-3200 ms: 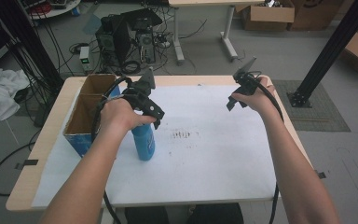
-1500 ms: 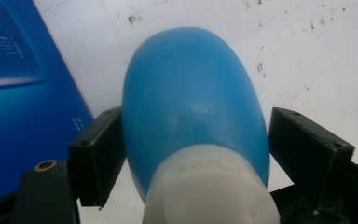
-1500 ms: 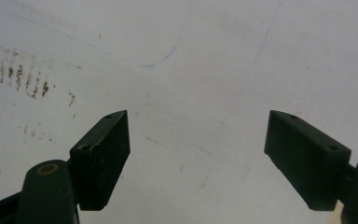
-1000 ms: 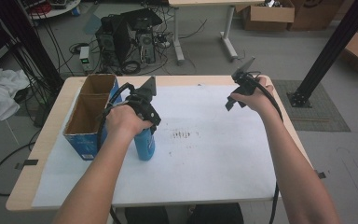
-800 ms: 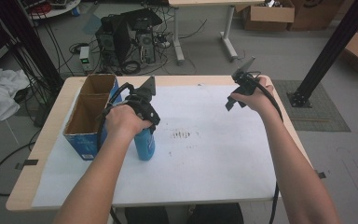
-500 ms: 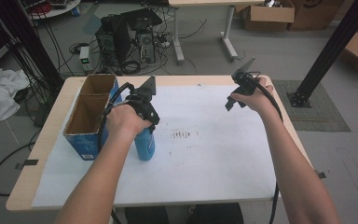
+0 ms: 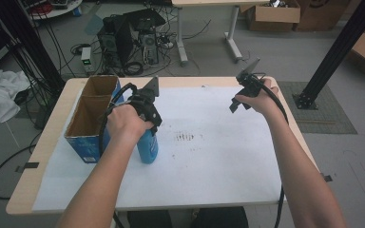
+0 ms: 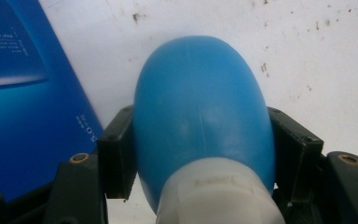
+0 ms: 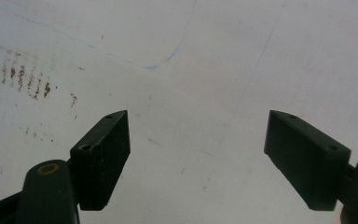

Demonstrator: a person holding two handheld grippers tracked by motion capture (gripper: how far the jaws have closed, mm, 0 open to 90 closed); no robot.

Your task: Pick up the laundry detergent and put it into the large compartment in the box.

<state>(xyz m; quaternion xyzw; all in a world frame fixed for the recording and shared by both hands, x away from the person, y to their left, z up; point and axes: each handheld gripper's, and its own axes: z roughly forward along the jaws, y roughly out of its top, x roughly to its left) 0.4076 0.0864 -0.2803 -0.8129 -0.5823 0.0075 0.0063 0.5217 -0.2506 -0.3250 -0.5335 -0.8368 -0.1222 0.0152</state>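
Since the earlier frame the left tongs (image 8: 200, 154) have come in over the blue bottle (image 7: 148, 145) from above, and their jaws have just been closing; now both black pads press the bottle's sides just below its white cap (image 8: 221, 198), so the tongs are clamped on it. That bottle stands upright on the white-covered tabletop (image 7: 218, 166), just beside the blue cardboard box (image 7: 88, 123), whose two open compartments look empty from the high view. Between the two moments the bottle itself has kept its place and has not been lifted.

My reading is that the grasp is now complete and the next step is a lift, probably toward the box. With the grip so high on a smooth, rounded body, the bottle could swing or slip if raised quickly.

Over at the far right, the right tongs (image 9: 196, 158) hover with jaws wide apart and nothing between them, above bare, lightly stained paper.
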